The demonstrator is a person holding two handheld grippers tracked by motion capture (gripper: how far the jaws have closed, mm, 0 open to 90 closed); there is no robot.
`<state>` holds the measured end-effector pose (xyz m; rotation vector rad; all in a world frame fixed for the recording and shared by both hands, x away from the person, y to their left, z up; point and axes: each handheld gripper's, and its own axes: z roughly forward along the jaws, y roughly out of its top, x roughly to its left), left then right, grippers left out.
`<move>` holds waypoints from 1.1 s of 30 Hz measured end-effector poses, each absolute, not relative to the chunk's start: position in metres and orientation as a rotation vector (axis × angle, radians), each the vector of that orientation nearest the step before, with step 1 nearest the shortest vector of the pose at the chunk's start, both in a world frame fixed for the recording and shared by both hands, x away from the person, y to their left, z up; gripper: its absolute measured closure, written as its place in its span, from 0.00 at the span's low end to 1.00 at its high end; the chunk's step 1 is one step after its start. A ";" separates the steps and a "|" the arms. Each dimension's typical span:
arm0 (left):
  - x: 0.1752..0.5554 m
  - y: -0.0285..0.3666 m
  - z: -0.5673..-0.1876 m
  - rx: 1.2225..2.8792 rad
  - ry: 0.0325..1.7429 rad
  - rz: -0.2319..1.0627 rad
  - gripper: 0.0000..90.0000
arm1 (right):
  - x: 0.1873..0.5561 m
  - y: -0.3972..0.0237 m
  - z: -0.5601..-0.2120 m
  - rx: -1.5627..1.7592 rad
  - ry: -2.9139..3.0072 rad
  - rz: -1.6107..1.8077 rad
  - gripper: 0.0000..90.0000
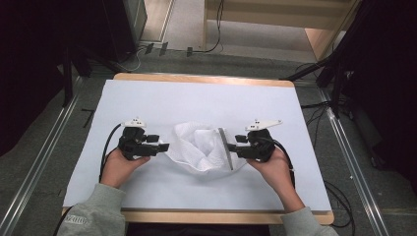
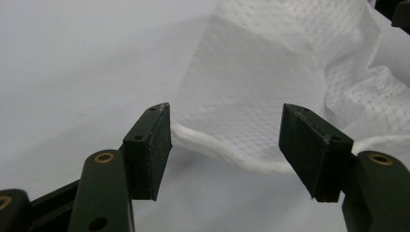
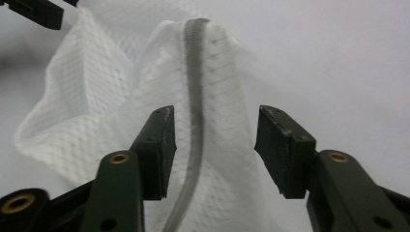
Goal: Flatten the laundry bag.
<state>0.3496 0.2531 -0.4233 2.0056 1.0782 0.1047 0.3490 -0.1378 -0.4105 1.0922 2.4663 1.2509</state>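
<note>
Grey zip strip (image 3: 194,96) between right tongs (image 3: 215,150)

A mesh bag (image 1: 204,146) lies mid-table (image 1: 147,98), between the left gripper (image 1: 164,146) and right gripper (image 1: 231,146)

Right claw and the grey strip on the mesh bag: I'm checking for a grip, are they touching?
Apart. In the right gripper view the grey strip runs between the open right claw, white mesh showing on both sides.
</note>
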 end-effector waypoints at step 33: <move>0.404 0.220 -0.431 2.050 1.052 -0.065 1.00 | 0.371 -0.146 -0.416 1.136 2.498 1.292 0.98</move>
